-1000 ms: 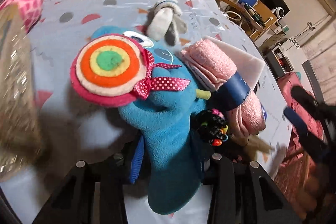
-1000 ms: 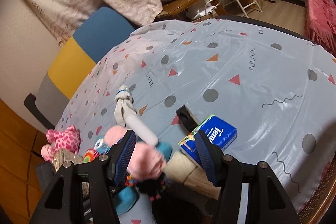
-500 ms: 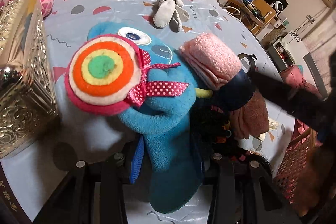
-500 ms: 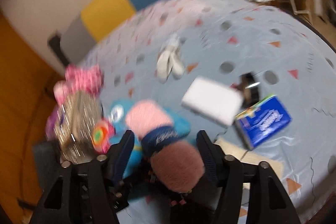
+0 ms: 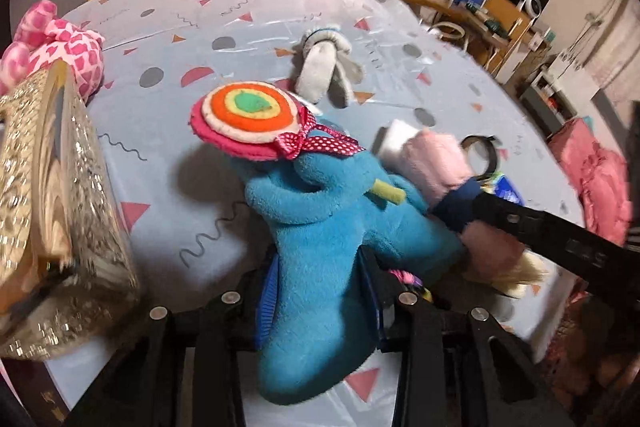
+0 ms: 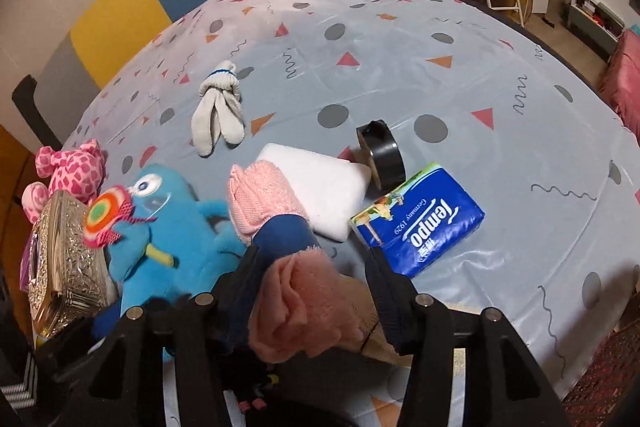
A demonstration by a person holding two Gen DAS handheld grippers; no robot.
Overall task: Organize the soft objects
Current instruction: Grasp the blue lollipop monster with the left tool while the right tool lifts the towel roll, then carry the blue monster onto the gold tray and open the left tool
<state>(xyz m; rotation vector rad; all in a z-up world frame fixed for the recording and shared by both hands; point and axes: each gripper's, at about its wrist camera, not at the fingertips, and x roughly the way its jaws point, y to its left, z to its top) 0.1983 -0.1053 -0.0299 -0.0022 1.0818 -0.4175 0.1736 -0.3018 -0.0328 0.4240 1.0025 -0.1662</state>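
Observation:
My left gripper (image 5: 320,279) is shut on the lower body of a blue plush toy (image 5: 320,227) that carries a felt lollipop (image 5: 248,113). The toy also shows in the right wrist view (image 6: 168,231). A rolled pink towel with a dark blue band (image 6: 288,239) lies between the open fingers of my right gripper (image 6: 316,279); the jaws stand wider than the roll. The towel shows in the left wrist view (image 5: 444,167) beside the toy. A grey-white sock bundle (image 6: 218,111) lies farther back on the table.
A gold embossed box (image 5: 52,207) stands at the left, a pink spotted plush (image 5: 60,47) behind it. A white sponge (image 6: 320,187), a black tape roll (image 6: 382,155) and a blue Tempo tissue pack (image 6: 420,219) lie right of the towel. Colourful hair ties (image 5: 412,279) lie under the toy.
My right gripper has swung in around the pink towel roll and lowered. The blue toy in my left gripper has tilted, its lollipop now pointing farther away.

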